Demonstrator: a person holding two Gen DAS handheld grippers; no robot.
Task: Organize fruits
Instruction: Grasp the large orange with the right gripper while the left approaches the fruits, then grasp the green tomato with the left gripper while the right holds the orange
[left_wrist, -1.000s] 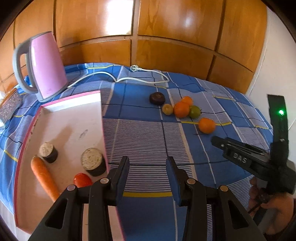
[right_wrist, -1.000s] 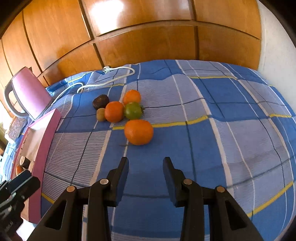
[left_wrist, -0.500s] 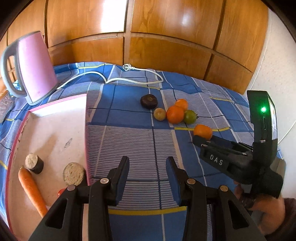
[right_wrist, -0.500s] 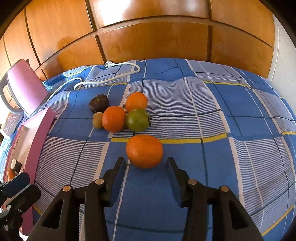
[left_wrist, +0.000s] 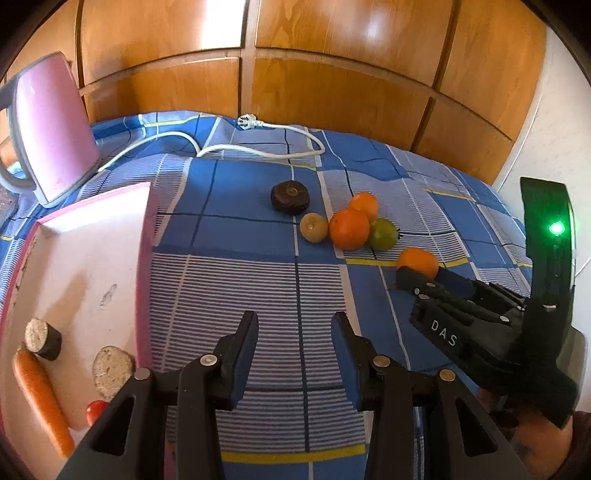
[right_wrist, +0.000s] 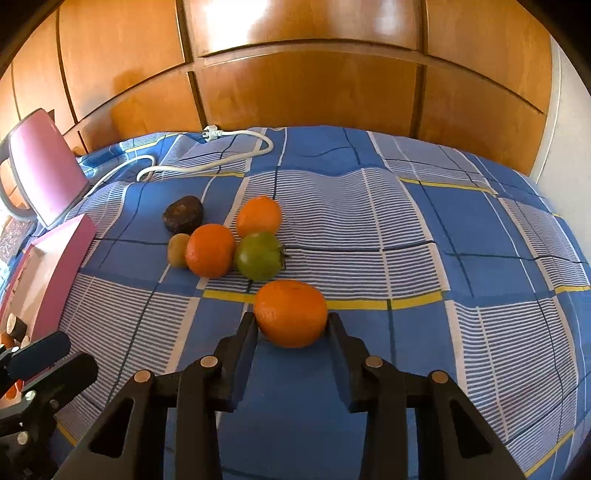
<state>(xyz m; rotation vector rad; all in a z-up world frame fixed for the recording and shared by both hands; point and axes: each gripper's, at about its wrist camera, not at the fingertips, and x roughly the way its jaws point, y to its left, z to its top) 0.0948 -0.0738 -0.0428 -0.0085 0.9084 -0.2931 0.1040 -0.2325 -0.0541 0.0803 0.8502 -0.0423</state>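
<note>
The right gripper (right_wrist: 291, 320), its jaws just closed in, clasps an orange (right_wrist: 290, 313) on the blue checked cloth (right_wrist: 406, 240); beyond lie four fruits. The left gripper (left_wrist: 294, 322) hangs narrowly parted, empty, beside a pink tray (left_wrist: 142, 266).

On the bedspread (right_wrist: 406, 229), one fruit (right_wrist: 291, 313) sits nearest, between the right gripper (right_wrist: 291, 326) fingers; five others (right_wrist: 225, 236) cluster behind it. A tray (left_wrist: 85, 266) (kettle (left_wrist: 51, 129) behind) lies left.

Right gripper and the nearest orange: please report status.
Right gripper closing, pads against the nearest orange. Left gripper open, empty. Orange on cloth, apart from the other fruits. Nothing in the way.
</note>
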